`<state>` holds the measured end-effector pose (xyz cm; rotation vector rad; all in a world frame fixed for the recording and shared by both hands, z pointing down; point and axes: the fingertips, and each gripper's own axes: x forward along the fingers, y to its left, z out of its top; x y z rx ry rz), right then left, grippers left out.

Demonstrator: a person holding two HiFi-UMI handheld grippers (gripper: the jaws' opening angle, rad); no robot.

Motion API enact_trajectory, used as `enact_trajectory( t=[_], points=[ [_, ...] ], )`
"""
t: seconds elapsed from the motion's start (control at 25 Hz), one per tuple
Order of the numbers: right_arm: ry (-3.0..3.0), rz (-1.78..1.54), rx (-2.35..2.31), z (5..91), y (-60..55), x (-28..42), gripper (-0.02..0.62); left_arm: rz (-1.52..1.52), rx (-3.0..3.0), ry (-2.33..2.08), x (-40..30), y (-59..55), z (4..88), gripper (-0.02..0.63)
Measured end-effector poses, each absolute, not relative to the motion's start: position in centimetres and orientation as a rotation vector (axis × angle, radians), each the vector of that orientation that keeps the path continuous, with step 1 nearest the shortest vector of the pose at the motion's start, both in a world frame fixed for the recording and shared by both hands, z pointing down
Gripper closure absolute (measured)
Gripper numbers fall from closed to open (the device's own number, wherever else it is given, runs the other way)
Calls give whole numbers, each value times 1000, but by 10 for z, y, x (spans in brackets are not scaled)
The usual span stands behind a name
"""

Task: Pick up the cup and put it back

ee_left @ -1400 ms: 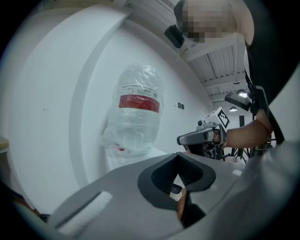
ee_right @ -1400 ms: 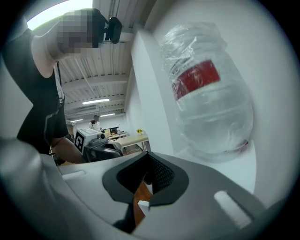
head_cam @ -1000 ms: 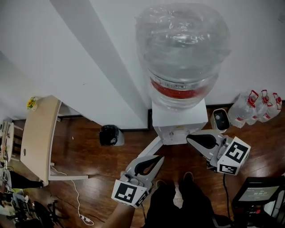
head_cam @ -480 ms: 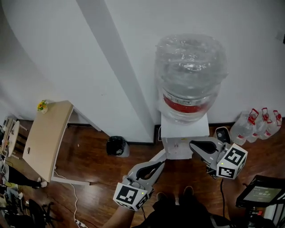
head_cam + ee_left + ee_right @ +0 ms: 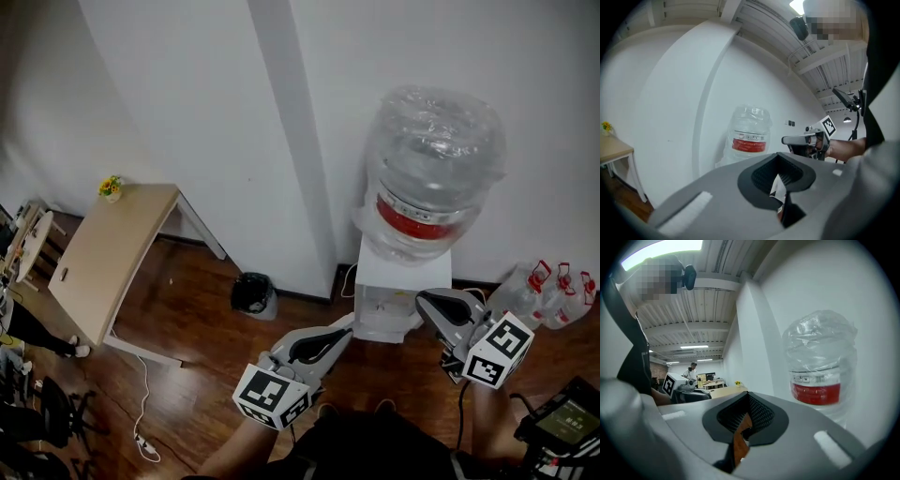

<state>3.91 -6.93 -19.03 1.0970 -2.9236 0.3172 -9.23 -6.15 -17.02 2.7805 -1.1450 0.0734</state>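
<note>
Head view shows our left gripper (image 5: pixel 343 328) and right gripper (image 5: pixel 424 300) held level in front of the water cooler (image 5: pixel 403 286). Both have their jaws closed tight with nothing in them. We cannot tell where the cup is.

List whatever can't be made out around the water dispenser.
- Cup: shows in no view.
- Water dispenser front and taps: too small from steeply above in the head view; hidden behind the jaws in both gripper views.
- Bottle label: print too small in the right gripper view.
- Small bottles: cut off by the head view's right edge.
- Screen: text too small, cut by the head view's corner.
</note>
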Motion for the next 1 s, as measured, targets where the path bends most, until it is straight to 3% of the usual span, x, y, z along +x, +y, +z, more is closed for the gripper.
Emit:
enact_trajectory(
  t=[1.0],
  points=[
    [-2933, 309, 1061, -196, -65, 32, 595, 41, 2755, -1180, -96, -55, -171, 287]
  ],
)
